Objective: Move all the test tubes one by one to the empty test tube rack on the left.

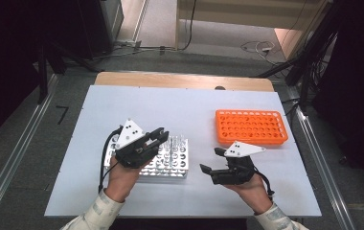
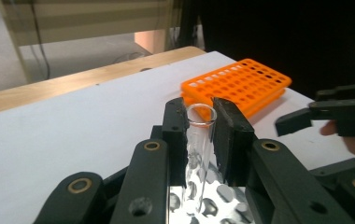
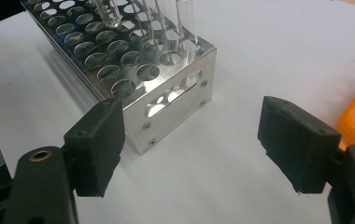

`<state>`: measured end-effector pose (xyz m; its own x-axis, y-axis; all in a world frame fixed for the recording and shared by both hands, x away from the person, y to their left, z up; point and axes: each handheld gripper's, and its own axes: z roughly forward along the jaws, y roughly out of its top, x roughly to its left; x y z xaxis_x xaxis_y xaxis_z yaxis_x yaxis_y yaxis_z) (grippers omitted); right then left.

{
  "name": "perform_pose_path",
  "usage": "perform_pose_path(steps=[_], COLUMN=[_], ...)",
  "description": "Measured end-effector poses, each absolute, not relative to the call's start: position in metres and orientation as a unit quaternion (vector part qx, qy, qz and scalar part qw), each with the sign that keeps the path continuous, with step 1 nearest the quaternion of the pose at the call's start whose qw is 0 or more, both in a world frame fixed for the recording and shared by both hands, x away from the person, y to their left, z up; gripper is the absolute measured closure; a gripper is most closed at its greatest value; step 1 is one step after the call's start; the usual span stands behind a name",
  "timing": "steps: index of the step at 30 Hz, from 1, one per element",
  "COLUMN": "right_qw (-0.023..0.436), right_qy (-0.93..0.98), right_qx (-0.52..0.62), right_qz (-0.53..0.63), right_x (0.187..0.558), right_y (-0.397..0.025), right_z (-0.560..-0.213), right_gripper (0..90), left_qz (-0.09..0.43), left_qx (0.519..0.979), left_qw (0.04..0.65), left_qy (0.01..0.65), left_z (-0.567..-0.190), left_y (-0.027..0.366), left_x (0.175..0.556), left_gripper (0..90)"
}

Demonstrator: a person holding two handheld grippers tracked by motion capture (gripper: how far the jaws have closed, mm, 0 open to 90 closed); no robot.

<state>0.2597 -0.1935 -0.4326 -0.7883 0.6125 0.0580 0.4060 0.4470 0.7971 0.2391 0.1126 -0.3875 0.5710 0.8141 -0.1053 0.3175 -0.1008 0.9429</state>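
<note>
The left tool (image 2: 200, 122) is clamped on a glass test tube (image 2: 197, 154), just under its open rim, directly above the metal rack (image 1: 170, 164). The tube is probably light, stiff, slippery and easy to break, so a gentle grip on the upper wall, below the rim, seems the best place. It is clear, thin and upright, with a round lip. The right tool (image 3: 192, 149) has its jaws wide apart, holding nothing, beside the rack's end; the orange rack (image 1: 251, 126) lies beyond it on the desk (image 1: 122, 105).
</note>
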Motion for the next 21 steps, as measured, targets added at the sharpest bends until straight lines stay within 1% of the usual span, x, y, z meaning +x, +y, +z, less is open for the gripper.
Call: perform_pose_path(steps=[10,17,21], right_qw=[0.122,0.123,0.122], right_qy=[0.841,0.841,0.841], right_qx=[0.306,0.306,0.306], right_qz=[0.43,0.428,0.429], right_x=[0.261,0.261,0.261], right_y=[-0.195,-0.195,-0.195], right_z=[-0.433,-0.433,-0.433], right_gripper=[21.7,21.7,21.8], left_qz=[0.29,0.307,0.308], left_qx=[0.697,0.693,0.694], left_qw=[0.501,0.493,0.491], left_qy=[0.424,0.428,0.428], left_z=[-0.394,-0.405,-0.409], left_y=[0.128,0.126,0.125], left_x=[0.249,0.256,0.258], left_gripper=[75.1,75.1,75.1])
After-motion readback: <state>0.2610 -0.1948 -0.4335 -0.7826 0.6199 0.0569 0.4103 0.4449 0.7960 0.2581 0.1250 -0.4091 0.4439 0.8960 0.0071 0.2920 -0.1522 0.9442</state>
